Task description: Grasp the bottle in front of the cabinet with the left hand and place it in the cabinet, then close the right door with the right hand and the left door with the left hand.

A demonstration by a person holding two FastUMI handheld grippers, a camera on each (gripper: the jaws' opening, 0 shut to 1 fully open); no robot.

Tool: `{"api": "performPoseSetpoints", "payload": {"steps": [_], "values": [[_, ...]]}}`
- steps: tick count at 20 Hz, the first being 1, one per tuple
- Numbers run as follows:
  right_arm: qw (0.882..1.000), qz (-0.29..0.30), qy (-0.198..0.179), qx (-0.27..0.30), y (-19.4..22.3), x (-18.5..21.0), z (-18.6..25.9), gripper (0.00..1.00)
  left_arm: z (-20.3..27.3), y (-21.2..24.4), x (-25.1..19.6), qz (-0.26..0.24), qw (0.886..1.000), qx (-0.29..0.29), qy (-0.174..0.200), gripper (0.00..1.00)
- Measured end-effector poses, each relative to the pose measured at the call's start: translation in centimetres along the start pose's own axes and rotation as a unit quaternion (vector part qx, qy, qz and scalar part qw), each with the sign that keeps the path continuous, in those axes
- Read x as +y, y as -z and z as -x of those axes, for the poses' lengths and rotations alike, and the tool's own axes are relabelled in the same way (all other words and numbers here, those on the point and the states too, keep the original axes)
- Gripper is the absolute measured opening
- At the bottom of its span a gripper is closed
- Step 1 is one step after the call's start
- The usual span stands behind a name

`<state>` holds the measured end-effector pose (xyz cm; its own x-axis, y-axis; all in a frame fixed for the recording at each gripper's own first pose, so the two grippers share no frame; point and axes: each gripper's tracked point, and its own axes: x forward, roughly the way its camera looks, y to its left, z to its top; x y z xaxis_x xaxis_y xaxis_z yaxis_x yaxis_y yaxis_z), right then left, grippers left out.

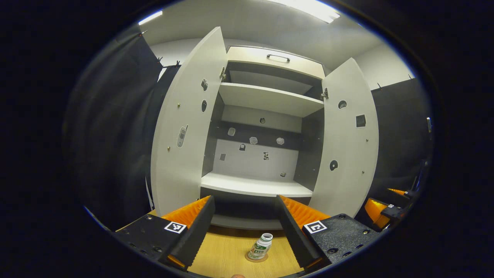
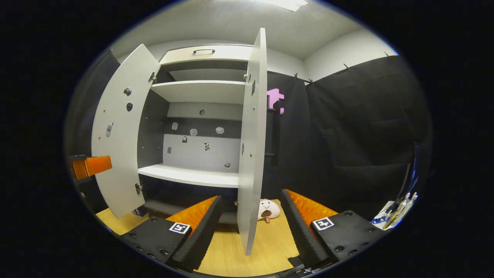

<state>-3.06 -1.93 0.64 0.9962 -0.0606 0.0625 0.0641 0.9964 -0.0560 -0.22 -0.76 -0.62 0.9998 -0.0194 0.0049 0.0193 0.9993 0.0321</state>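
Note:
A small white bottle (image 1: 261,245) with a green label stands upright on a round coaster on the wooden table, in front of the cabinet (image 1: 262,100). My left gripper (image 1: 244,226) is open above and just short of the bottle, which sits between its fingers' lines without touching them. Both cabinet doors stand open: the left door (image 1: 183,127) and the right door (image 1: 345,143). In the right gripper view, my right gripper (image 2: 251,222) is open, and the right door's edge (image 2: 251,154) stands between its fingers. The other gripper (image 2: 90,166) shows at far left.
The cabinet has a white lower shelf (image 1: 256,185) and an upper shelf (image 1: 270,98), both bare. A pink plush toy (image 2: 267,209) lies on the wooden table (image 2: 266,247) behind the right door. Black cloth walls surround the booth. Some tools (image 2: 401,208) lie at the far right.

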Motion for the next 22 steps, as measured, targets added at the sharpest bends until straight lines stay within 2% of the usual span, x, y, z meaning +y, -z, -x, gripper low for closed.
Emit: {"api": "performPoseSetpoints", "payload": {"steps": [3, 4, 5, 11, 13, 14, 16, 22], "values": [[1.000, -0.004, -0.002, 0.010, 0.8, 0.1, 0.3, 0.99, -0.9, 2.4, -1.0, 0.000, 1.000, -0.002, 0.011, 0.95], [1.000, -0.003, -0.001, 0.013, 1.0, 0.0, 0.4, 0.91, -1.2, 3.3, -1.3, -0.002, 1.000, -0.003, 0.012, 0.95], [1.000, -0.002, 0.003, 0.013, 1.0, -0.2, 0.5, 0.99, -1.7, 4.5, -1.7, -0.005, 1.000, -0.001, 0.015, 0.96], [0.999, 0.003, 0.022, 0.031, 2.2, -0.8, 0.8, 0.99, -4.3, 13.0, -3.9, 0.005, 0.998, 0.045, 0.046, 0.96], [0.999, 0.008, 0.030, 0.032, 2.2, -1.2, 0.8, 0.99, -5.3, 14.7, -4.8, -0.008, 0.998, 0.038, 0.059, 0.96], [0.999, 0.011, 0.035, 0.032, 2.2, -1.4, 0.9, 0.99, -5.7, 15.9, -5.4, -0.019, 0.997, 0.043, 0.068, 0.92], [0.998, 0.014, 0.044, 0.036, 2.3, -1.7, 0.9, 0.99, -6.5, 18.6, -6.3, -0.036, 0.994, 0.062, 0.081, 0.96], [0.996, 0.015, 0.067, 0.051, 3.2, -2.7, 0.6, 0.99, -8.8, 24.5, -6.6, -0.043, 0.992, 0.092, 0.078, 0.95]]}}
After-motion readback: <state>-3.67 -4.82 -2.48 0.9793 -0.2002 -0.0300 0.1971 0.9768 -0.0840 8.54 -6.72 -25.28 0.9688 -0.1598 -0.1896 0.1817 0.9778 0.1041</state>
